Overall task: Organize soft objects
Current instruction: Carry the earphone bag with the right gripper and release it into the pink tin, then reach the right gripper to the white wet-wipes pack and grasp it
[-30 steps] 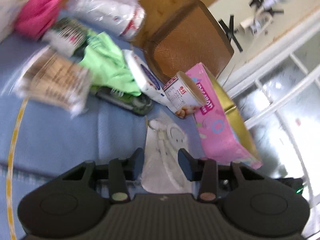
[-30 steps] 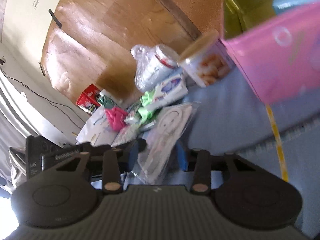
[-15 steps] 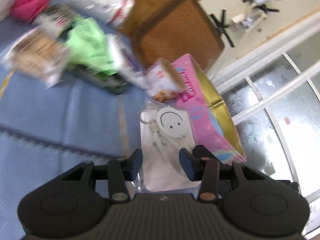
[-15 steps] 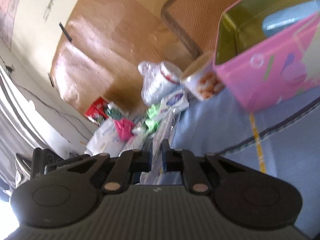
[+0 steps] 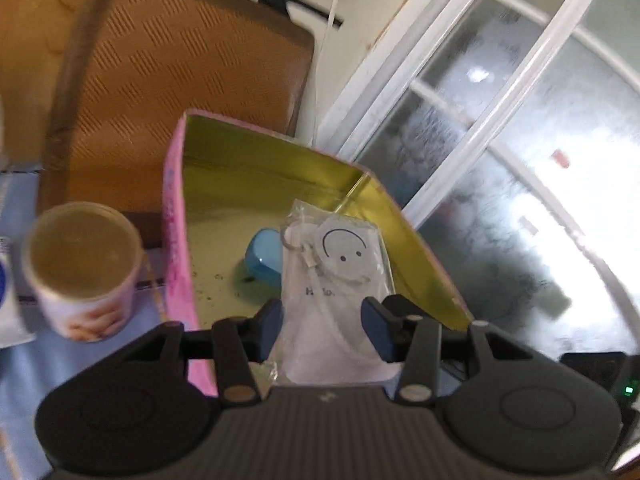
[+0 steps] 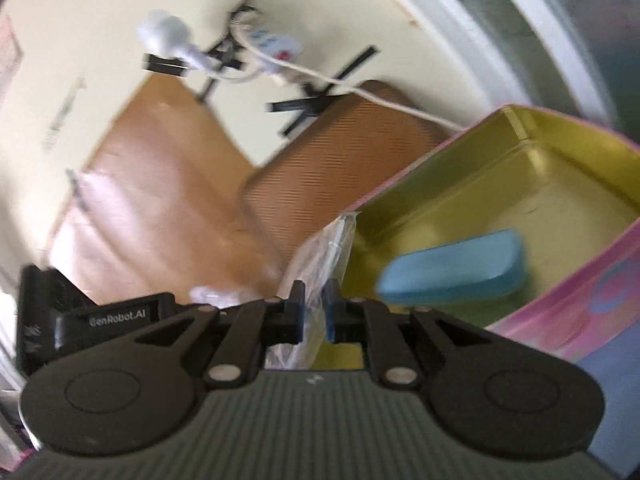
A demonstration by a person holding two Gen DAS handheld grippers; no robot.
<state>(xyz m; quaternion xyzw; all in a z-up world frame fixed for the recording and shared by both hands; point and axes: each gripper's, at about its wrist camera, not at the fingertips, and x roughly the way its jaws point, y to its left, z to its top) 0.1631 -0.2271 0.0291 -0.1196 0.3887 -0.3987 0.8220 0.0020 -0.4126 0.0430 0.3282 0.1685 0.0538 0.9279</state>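
A clear plastic packet with a white smiley-face disc (image 5: 340, 268) hangs over the open pink tin box with a gold inside (image 5: 240, 184). My right gripper (image 6: 313, 312) is shut on the packet's edge (image 6: 324, 256) and holds it edge-on above the box's near wall (image 6: 560, 308). My left gripper (image 5: 322, 320) is open, its fingers on either side of the packet, apart from it. A blue soft pad (image 5: 264, 258) lies on the box floor; it also shows in the right wrist view (image 6: 452, 272).
A round snack cup (image 5: 82, 268) stands left of the box on the blue cloth (image 5: 80, 364). A brown woven chair seat (image 5: 172, 76) is behind the box. A window frame (image 5: 472, 92) is to the right. A power strip and cables (image 6: 272, 44) lie on the floor.
My right gripper shut on the packet and lifted it from the cloth to above the pink box. My left gripper moved along with it, staying open around the packet.
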